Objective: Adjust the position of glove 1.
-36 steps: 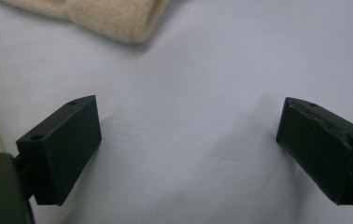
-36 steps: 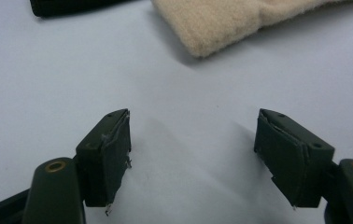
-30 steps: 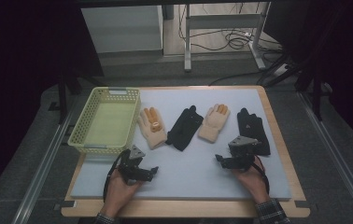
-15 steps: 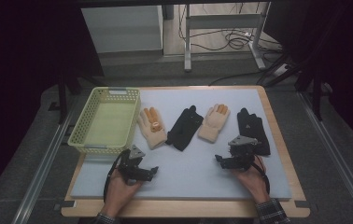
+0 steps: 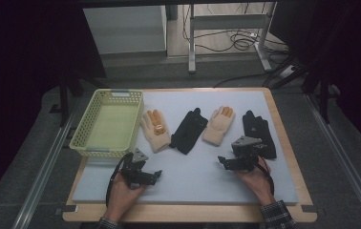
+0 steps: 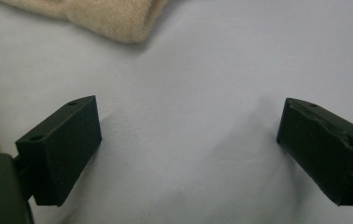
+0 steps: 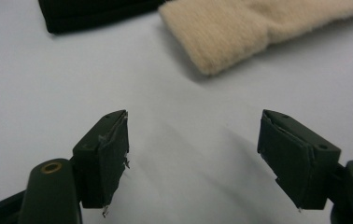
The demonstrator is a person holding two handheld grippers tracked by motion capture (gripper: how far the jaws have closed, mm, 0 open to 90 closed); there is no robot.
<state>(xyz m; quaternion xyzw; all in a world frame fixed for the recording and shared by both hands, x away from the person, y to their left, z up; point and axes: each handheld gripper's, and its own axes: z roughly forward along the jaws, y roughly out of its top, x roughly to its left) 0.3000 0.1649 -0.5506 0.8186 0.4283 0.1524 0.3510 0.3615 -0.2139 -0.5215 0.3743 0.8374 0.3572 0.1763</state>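
1. Grey mat (image 5: 193, 176) covers the table; yellow basket (image 5: 109, 124) sits at its left edge.
2. Four gloves lie in a row: cream (image 5: 155, 131), black (image 5: 189, 131), cream (image 5: 219, 125), black (image 5: 259, 131).
3. My left gripper (image 5: 157, 174) hovers just below the left cream glove, jaws spread wide.
4. My right gripper (image 5: 222, 161) sits near the second cream glove's cuff (image 7: 221, 35), jaws spread, nothing held.

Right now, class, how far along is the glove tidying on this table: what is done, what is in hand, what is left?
Nothing looks done: the yellow basket holds nothing. In hand: the left gripper and right gripper rest open on the mat, gripping nothing. Left: all four gloves lie flat in a row, the cream glove with orange fingertips, the black glove, the second cream glove and the far black glove.
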